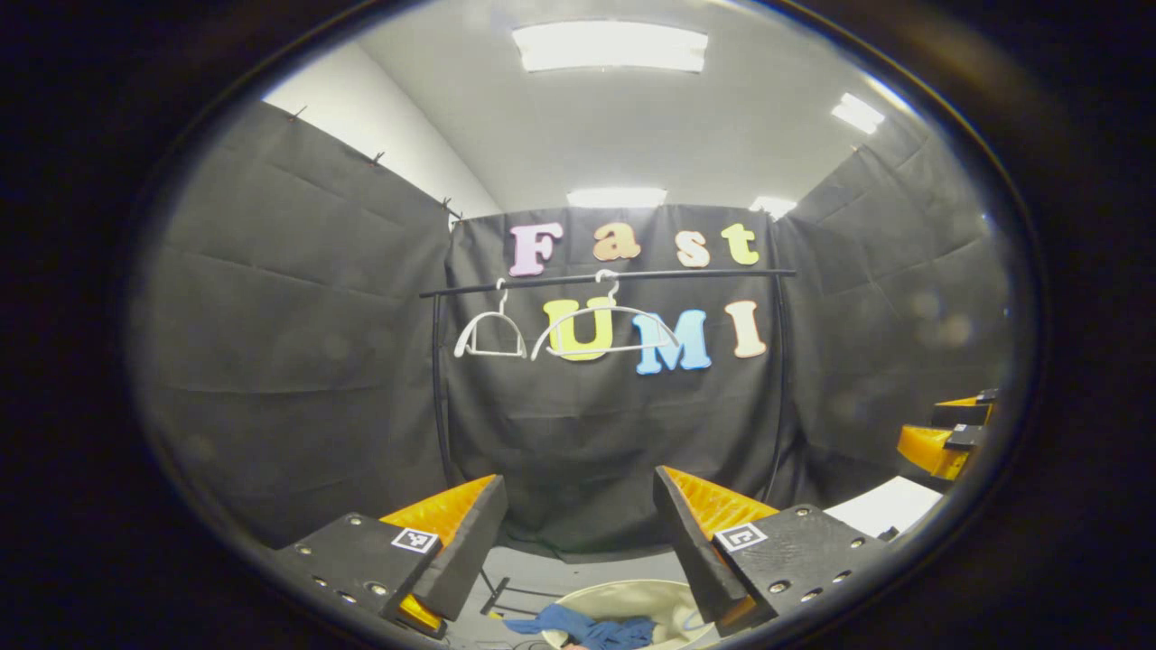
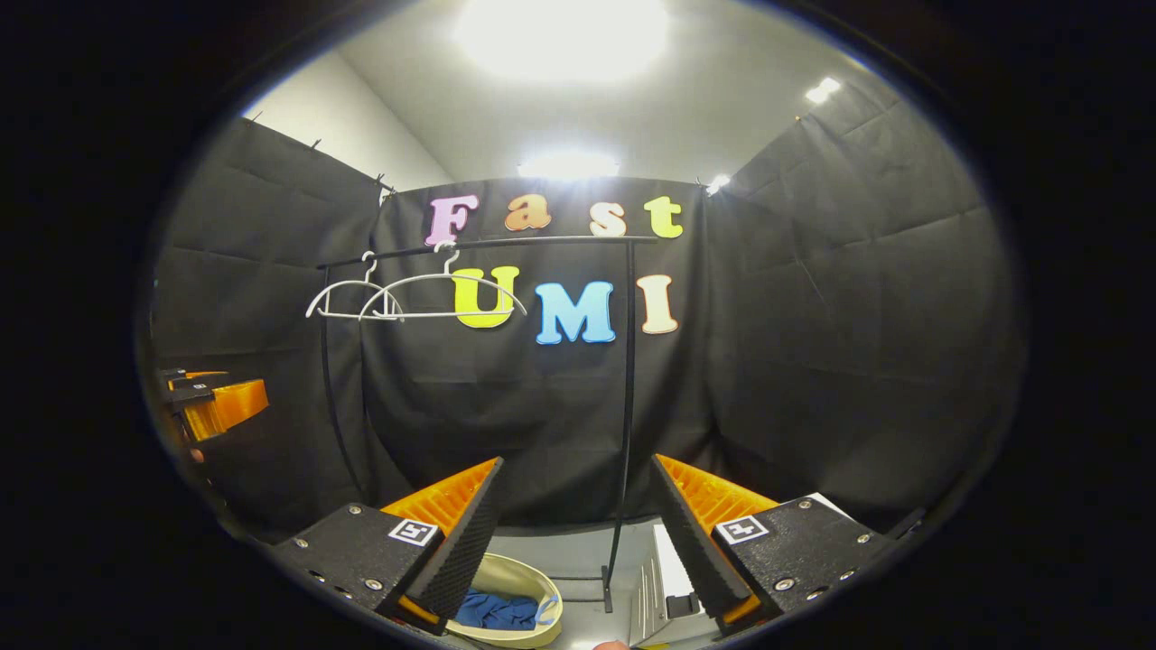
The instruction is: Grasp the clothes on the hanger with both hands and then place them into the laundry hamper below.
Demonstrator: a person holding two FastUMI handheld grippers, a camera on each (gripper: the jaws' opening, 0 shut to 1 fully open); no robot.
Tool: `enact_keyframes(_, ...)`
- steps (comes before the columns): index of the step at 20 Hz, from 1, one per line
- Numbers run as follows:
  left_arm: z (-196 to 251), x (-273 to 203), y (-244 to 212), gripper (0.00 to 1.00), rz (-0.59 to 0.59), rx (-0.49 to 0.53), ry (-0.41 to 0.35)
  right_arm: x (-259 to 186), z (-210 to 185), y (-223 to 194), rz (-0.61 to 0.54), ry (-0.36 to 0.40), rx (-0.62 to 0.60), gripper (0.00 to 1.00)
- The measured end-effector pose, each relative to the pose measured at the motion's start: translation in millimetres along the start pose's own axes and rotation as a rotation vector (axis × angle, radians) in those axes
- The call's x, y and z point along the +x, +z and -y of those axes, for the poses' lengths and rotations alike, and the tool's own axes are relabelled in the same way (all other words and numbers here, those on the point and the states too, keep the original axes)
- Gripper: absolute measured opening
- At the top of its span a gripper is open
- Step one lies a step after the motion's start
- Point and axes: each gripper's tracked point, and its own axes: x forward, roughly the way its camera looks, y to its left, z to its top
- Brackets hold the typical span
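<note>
Fingers of the left hand-held gripper (image 1: 578,533) sit nearest the lens in the left gripper view, at 5 and 7 o'clock, spread wide apart with nothing between them and touching nothing. Fingers of the right hand-held gripper (image 2: 573,533) occupy the same positions in the right gripper view, likewise spread wide and empty. Each hand-held gripper also appears at the edge of the other's view, at 3 o'clock in the left gripper view and 9 o'clock in the right gripper view.

Both units are held level and pointed at the garment rail (image 1: 605,278), which crosses each view at about 12 o'clock from centre. Two white hangers (image 1: 603,327) hang on the rail by their hooks, side by side and bare. No garment is draped on either one.

At 6 o'clock in the left gripper view, low between the fingers, stands the laundry hamper (image 1: 578,600), a pale round basket on the floor below the rail. Blue clothes (image 1: 582,627) lie crumpled inside it. In the right gripper view the hamper (image 2: 533,587) sits at about 7 o'clock, partly behind the left finger, with the blue clothes (image 2: 495,609) visible within.

Judged from this layout, the transfer appears complete: hangers bare, clothes in the hamper, both units raised well above the basket with nothing gripped.
</note>
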Motion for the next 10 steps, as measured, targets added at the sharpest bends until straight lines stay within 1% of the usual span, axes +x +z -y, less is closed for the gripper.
enact_keyframes(4,2,-1,-3,0.94,-0.006,0.004,0.001,0,0,0,0.001,0.003,0.004,0.95)
enact_keyframes(10,6,11,-6,0.94,-0.006,-0.003,0.002,9,1,-3,-0.007,0.001,0.009,0.95)
